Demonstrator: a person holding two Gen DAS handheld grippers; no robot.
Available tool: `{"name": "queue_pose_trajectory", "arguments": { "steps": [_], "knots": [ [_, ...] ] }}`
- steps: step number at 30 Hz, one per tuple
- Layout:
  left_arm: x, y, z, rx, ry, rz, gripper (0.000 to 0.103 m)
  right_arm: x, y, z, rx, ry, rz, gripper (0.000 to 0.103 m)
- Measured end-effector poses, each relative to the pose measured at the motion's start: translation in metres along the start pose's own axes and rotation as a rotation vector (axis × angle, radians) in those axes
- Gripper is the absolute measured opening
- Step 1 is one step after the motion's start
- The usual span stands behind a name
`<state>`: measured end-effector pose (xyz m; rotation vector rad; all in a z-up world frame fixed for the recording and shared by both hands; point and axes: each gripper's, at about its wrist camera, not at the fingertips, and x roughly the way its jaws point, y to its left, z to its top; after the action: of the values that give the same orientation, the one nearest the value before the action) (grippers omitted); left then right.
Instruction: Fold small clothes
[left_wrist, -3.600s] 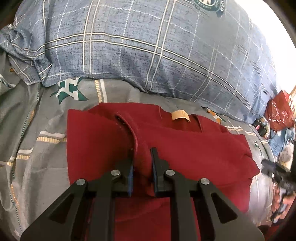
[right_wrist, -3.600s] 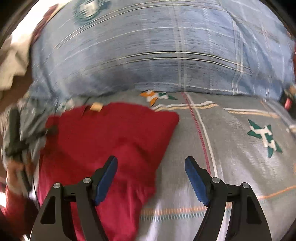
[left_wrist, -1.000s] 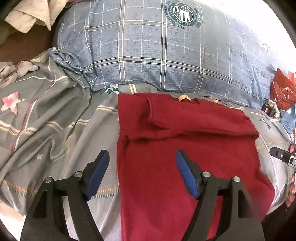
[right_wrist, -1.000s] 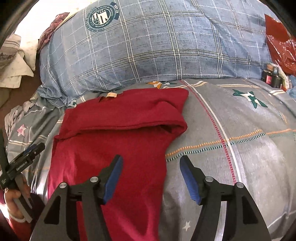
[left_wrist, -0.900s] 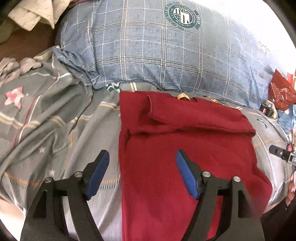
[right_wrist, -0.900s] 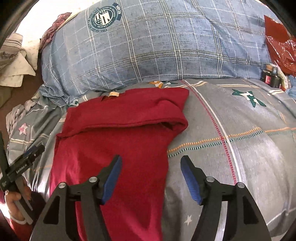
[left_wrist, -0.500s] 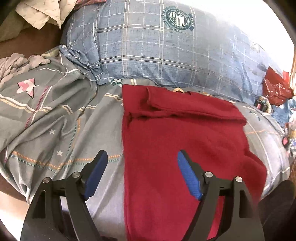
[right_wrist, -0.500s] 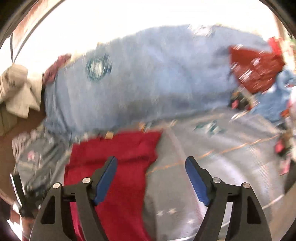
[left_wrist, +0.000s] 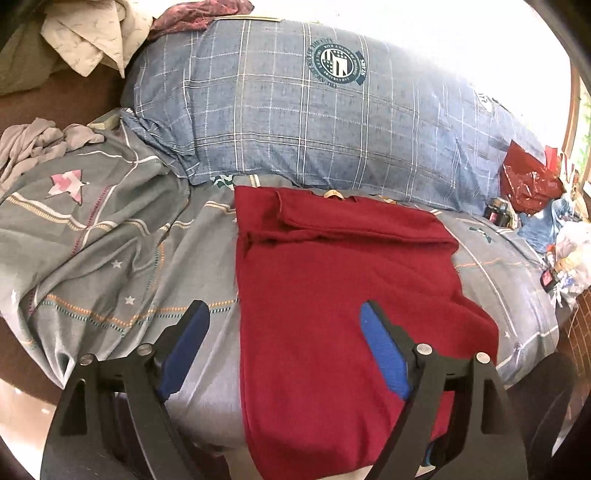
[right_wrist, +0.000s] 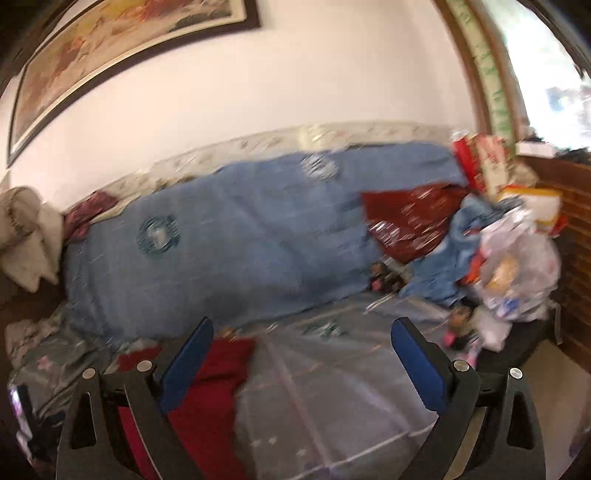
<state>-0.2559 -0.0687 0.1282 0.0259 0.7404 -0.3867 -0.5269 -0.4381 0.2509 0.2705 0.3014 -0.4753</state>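
Item: red shirt (left_wrist: 332, 295), a knit top lying flat on the bed (left_wrist: 122, 280), collar end toward the blue plaid pillow (left_wrist: 295, 122), a tan neck label (left_wrist: 333, 194) showing at the far edge. Both sleeves appeared folded inward across the chest, forming a long panel; the near hem hung over the bed's front edge. Condition: part-folded, the lengthwise fold judged not yet made. Left gripper (left_wrist: 282, 334): held above the lower half of the shirt, jaws wide apart, empty, one blue pad over the grey patterned bedsheet (left_wrist: 110, 236), the other over the red cloth. Right gripper (right_wrist: 301, 354): raised and tilted up toward the wall, jaws wide apart, empty, view blurred; only a corner of the shirt (right_wrist: 221, 369) showed low at left. Surroundings: crumpled beige garment (left_wrist: 92, 37) behind the pillow, a red foil bag (left_wrist: 528, 181) and a white plastic bag (right_wrist: 517, 266) of clutter at the far right of the bed, a framed picture (right_wrist: 110, 48) on the wall. Risks, as judged: the overhanging hem could drag the shirt off the edge if lifted at one side only; a grasp on a single layer could pull the tucked sleeves open; the soft, rumpled sheet could bunch beneath and skew the fold; the right gripper, aimed away, would need realigning or its pinch would land off the hem corner.
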Motion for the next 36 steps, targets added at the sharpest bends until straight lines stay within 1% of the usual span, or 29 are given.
{"name": "queue_pose_trajectory", "arguments": {
  "steps": [4,7,9,13,17,19,20,22,25,27,28,29,31,34,36],
  "knots": [
    [-0.012,-0.002,-0.004,0.016,-0.013,-0.001,0.084,0.02,0.019,-0.028,-0.015,0.13,0.099,0.098],
    [-0.017,0.0,-0.009,0.021,0.0,-0.006,0.084,0.035,0.039,-0.049,-0.046,0.202,0.173,0.098],
    [-0.018,0.003,-0.012,0.016,0.012,-0.01,0.084,0.042,0.051,-0.059,-0.062,0.235,0.214,0.098],
    [-0.011,0.007,-0.022,0.06,0.05,0.032,0.085,0.068,0.07,-0.085,-0.1,0.339,0.288,0.098],
    [0.005,0.018,-0.031,0.015,0.112,-0.006,0.085,0.09,0.074,-0.113,-0.107,0.422,0.296,0.098],
    [0.013,0.017,-0.032,0.021,0.123,0.01,0.085,0.106,0.074,-0.129,-0.097,0.475,0.29,0.098],
    [0.019,0.017,-0.031,0.027,0.129,0.021,0.085,0.109,0.073,-0.132,-0.095,0.49,0.288,0.098],
    [0.028,0.016,-0.032,0.019,0.148,0.021,0.085,0.119,0.074,-0.14,-0.094,0.519,0.273,0.098],
    [0.036,0.019,-0.038,-0.012,0.19,-0.028,0.085,0.126,0.073,-0.146,-0.095,0.547,0.265,0.098],
    [0.039,0.027,-0.046,-0.04,0.232,-0.065,0.085,0.128,0.069,-0.154,-0.098,0.579,0.296,0.098],
    [0.04,0.029,-0.048,-0.043,0.243,-0.071,0.085,0.128,0.068,-0.158,-0.098,0.598,0.309,0.098],
    [0.04,0.029,-0.052,-0.038,0.258,-0.073,0.085,0.129,0.065,-0.165,-0.098,0.633,0.327,0.098],
    [0.038,0.026,-0.061,0.0,0.274,-0.056,0.085,0.13,0.062,-0.175,-0.107,0.668,0.337,0.098],
    [0.035,0.014,-0.075,0.071,0.273,-0.042,0.085,0.129,0.051,-0.194,-0.126,0.714,0.333,0.098],
    [0.041,0.007,-0.081,0.087,0.298,-0.045,0.085,0.132,0.048,-0.212,-0.144,0.773,0.325,0.095]
  ]
}}
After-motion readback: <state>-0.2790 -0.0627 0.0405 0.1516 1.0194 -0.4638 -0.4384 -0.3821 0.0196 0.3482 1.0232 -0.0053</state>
